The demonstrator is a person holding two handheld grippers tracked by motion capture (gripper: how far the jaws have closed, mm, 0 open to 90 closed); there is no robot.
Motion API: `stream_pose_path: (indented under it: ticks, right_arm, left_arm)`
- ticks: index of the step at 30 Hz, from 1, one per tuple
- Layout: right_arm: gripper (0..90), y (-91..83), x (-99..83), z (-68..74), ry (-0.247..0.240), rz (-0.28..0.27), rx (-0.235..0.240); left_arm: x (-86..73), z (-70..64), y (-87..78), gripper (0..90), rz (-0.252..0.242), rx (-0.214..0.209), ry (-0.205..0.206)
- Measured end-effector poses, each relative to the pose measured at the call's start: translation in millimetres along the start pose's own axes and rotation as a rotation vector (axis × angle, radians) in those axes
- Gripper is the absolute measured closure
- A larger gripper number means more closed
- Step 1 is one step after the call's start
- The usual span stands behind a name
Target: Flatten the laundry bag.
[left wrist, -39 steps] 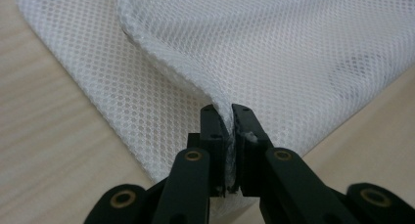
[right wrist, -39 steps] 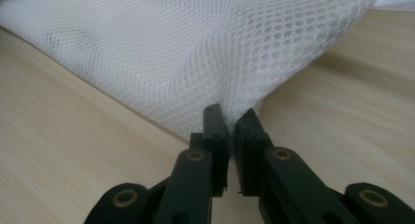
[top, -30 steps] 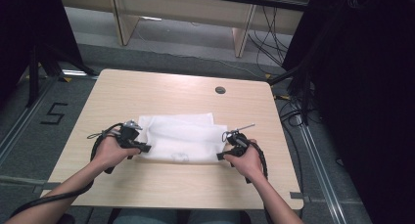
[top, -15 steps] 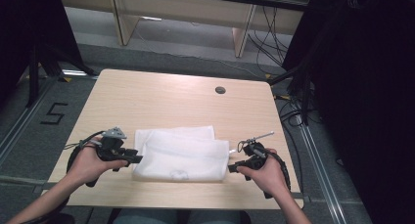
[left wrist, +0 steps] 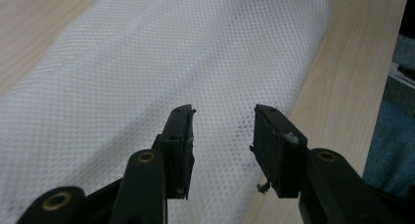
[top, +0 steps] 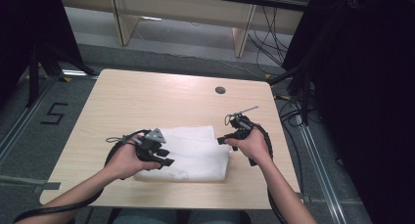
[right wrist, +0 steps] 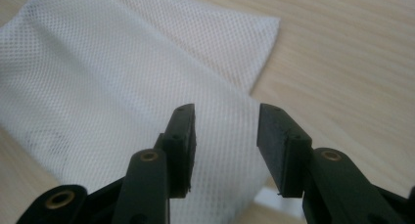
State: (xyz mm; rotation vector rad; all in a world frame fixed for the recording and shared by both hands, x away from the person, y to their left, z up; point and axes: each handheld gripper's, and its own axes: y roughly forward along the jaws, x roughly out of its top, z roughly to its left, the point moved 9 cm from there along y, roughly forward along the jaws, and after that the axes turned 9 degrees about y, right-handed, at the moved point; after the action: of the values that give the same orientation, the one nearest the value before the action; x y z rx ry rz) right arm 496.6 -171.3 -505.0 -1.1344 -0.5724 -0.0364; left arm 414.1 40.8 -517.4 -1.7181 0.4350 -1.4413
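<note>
Both claws are spread apart with nothing pinched between them. The left claw (top: 164, 155) hangs just over the near-left part of the white mesh cloth (top: 195, 155), and in the left gripper view its jaws straddle open air above the weave, tips low over the fabric, which looks like lining up for a grab rather than a hold. The right claw (top: 224, 140) sits at the cloth's right edge, its jaws also gaping, pointing across the mesh cloth (right wrist: 122, 87) toward a folded corner. One claw at each end makes sense if the plan is to lift or fold evenly. The cloth lies folded, a layer doubled over, on the near-middle of the wooden counter (top: 147, 101), flat and unheld.
</note>
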Motion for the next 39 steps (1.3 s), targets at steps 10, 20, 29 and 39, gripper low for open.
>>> stream_pose_path:
  ticks: [10,20,29,39]
  right_arm:
    - [52.5,48.0,9.7,-3.5,-0.053,0.043,-0.004]
    - [58.6,67.4,0.3,-8.0,-0.114,0.088,-0.044]
    - [88.3,59.8,-2.9,4.4,-0.227,0.141,-0.088]
    - [86.4,54.1,-6.4,13.8,-0.234,0.183,-0.057]
  left_arm:
    - [6.9,-23.1,36.1,66.2,0.039,-0.055,0.056]
    - [-1.2,-35.1,49.1,71.7,0.075,-0.085,0.042]
    - [-7.1,-37.5,55.7,73.5,0.099,-0.083,0.045]
    - [-8.8,-37.1,56.6,73.9,0.105,-0.078,0.056]
